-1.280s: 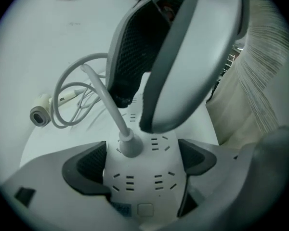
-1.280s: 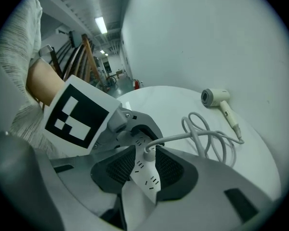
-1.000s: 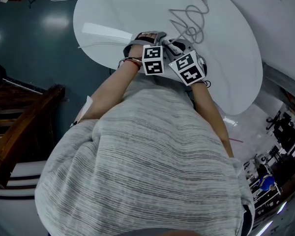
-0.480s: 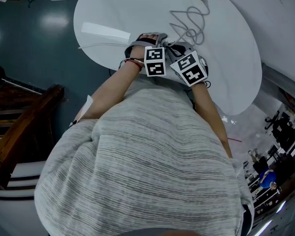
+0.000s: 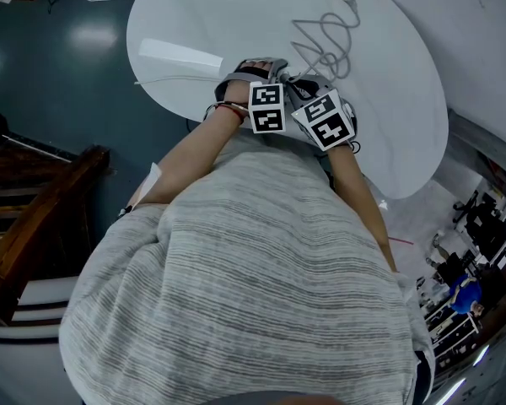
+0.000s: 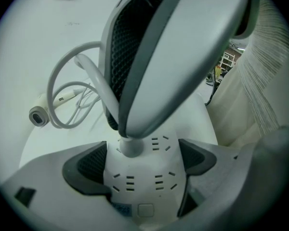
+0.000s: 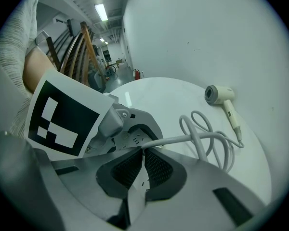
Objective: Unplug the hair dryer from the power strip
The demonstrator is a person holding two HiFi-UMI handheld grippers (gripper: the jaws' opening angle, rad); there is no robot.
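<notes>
1. My right tongs (image 7: 142, 150) have just been closing. Their pads now stand almost together, pinched on the plug (image 6: 130, 147) just where the cord (image 7: 202, 136) leaves it.
2. My left tongs (image 6: 144, 160) are clamped across the power strip (image 6: 144, 189), one pad on each long side. They pin it at the near edge of the tabletop (image 5: 388, 99), just in front of my body.
3. The plug is seated in a socket on the strip's top face; nothing has come out yet.
4. The hair dryer (image 7: 220, 94) lies well apart from my tongs, toward the far edge of the tabletop. Its cord runs in loose loops between it and the plug, so I judge there is slack.
5. With both grips set, I take the grasping step as done. What remains is the pull itself: drawing the plug straight out of the socket while my left tongs hold the strip down.
6. The bite looks narrow and close to the cord. A skewed pull could slip onto the cord or lift the strip.
</notes>
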